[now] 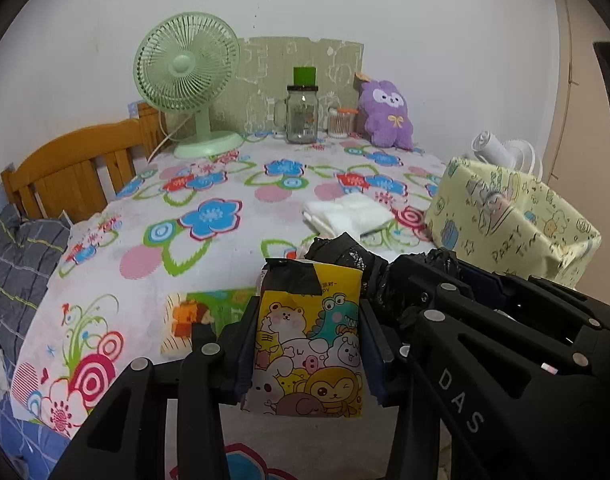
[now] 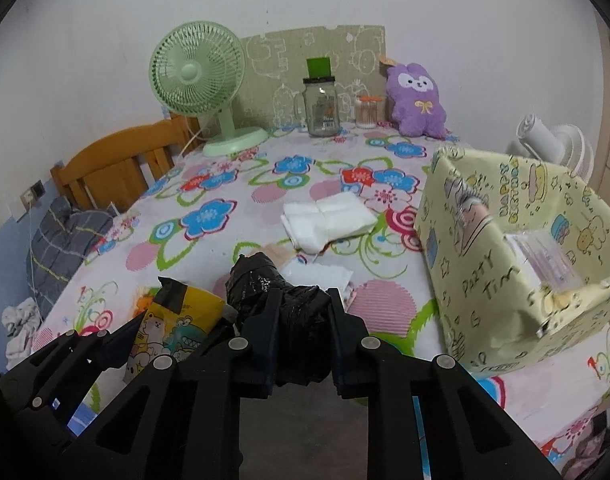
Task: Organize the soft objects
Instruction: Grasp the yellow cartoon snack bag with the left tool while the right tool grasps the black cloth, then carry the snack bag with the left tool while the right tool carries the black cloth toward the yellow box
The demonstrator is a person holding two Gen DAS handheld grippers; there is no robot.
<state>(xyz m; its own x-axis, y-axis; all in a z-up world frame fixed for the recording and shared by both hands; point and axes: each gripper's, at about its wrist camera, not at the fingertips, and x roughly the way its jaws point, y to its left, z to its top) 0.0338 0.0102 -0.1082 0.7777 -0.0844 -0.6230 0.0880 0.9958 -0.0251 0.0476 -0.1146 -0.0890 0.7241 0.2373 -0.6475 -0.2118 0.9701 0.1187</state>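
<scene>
My left gripper [image 1: 307, 332] is shut on a yellow cartoon-animal tissue pack [image 1: 309, 344], held above the flowered table; the pack also shows in the right wrist view [image 2: 177, 320]. My right gripper [image 2: 303, 320] is shut on a black plastic-wrapped bundle [image 2: 277, 292], which also shows in the left wrist view [image 1: 345, 252]. A folded white cloth [image 2: 329, 220] lies mid-table. A yellow party-print box [image 2: 517, 256] stands open at the right with a clear packet [image 2: 545, 260] inside. A purple plush [image 2: 417, 100] leans at the back.
A green fan [image 2: 201, 80], a glass jar [image 2: 323, 108] and a cotton-swab tub [image 2: 367, 112] stand at the back against the wall. A wooden bed rail [image 2: 117, 164] lies to the left. A white fan [image 2: 553, 144] sits behind the box.
</scene>
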